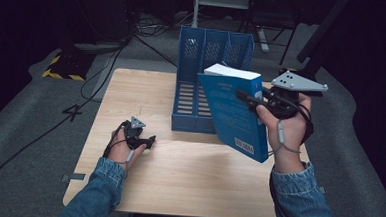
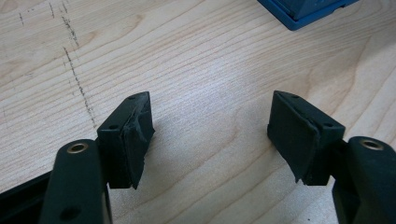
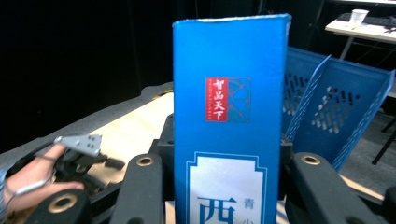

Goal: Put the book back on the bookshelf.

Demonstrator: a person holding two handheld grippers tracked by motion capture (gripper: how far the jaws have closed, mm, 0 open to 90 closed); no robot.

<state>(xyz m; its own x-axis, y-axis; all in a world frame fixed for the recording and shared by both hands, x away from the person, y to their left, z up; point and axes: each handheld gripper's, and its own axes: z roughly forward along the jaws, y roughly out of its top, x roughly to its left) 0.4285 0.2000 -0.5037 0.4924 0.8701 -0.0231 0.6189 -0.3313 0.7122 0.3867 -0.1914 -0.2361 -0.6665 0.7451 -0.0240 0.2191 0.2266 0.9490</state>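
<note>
Right gripper [image 1: 249, 99] fingers clamp a blue book [image 1: 233, 113]; left gripper [image 1: 146, 142] fingers gape empty over the table [image 1: 192, 173]

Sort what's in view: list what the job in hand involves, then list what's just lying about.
In the job, as far as it looks:
- blue book, held off the table
- right gripper, shut on the book's spine
- blue file rack, standing behind the book
- wooden table

Lying about:
- left gripper, open, holding nothing, low over the table
- cables on the floor
- paper cup on a far desk
</note>
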